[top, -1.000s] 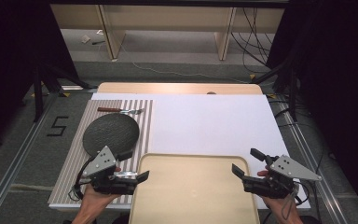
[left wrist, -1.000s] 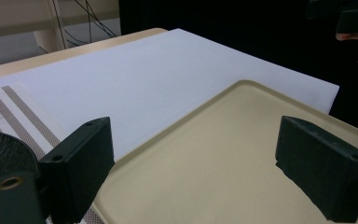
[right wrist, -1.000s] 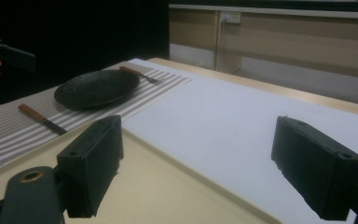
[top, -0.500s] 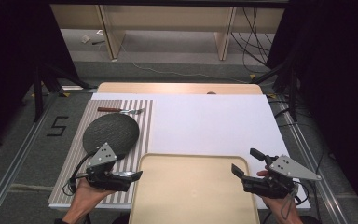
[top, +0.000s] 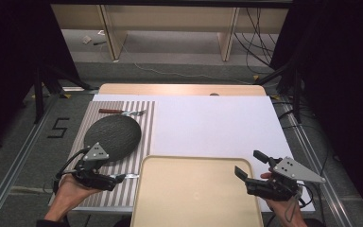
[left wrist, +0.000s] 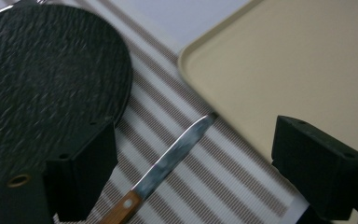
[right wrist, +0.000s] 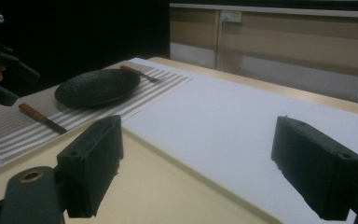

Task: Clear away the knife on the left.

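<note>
On the desk, high view: left tool over the striped mat, knife at its tips; right tool spread wide beside the tray.

Left tool view: jaws released, straddling the knife without touching it. Steel blade, wooden handle; likely light, stiff, slippery flat on the mat. Best gripped at the handle.

Right tool view: jaws apart, empty; plate and fork beyond.

Wooden-handled knife flat on striped placemat, between dark plate and beige tray.
</note>
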`<state>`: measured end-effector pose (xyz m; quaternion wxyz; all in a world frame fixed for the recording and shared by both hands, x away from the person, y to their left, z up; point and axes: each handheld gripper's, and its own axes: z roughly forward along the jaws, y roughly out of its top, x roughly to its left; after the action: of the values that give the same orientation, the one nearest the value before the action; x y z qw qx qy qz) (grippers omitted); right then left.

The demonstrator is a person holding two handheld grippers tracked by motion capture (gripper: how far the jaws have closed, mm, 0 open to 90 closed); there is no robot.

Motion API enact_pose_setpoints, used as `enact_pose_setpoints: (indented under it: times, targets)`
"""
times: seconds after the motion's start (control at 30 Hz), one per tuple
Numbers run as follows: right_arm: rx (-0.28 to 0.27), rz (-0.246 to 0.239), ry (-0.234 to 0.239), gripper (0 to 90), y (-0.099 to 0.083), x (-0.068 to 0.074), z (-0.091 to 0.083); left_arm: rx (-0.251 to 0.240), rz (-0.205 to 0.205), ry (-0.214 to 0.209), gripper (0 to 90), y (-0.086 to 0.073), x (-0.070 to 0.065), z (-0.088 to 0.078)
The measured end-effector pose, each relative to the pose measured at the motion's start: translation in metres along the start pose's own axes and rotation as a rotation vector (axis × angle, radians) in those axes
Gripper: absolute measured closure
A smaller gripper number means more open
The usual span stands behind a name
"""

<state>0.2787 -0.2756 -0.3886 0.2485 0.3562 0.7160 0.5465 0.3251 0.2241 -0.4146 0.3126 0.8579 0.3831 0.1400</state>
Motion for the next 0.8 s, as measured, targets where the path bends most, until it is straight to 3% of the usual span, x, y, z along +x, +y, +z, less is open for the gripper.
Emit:
enact_pose_setpoints:
  times: [0.23,0.37,0.63,0.8]
  targets:
    - [0.002,0.0,-0.001,17.6,0.0,0.0,0.0,0.094,-0.023,0.038,14.8,-0.012,0.015,0.006]
    - [0.002,-0.001,0.0,17.6,0.0,0.0,0.0,0.123,-0.047,0.052,15.3,-0.021,0.022,0.014]
    - [0.003,-0.002,0.001,17.6,0.0,0.0,0.0,0.151,-0.068,0.053,16.2,-0.029,0.032,0.019]
    - [0.003,-0.002,0.001,17.6,0.0,0.0,0.0,0.201,-0.061,0.041,16.2,-0.029,0.036,0.023]
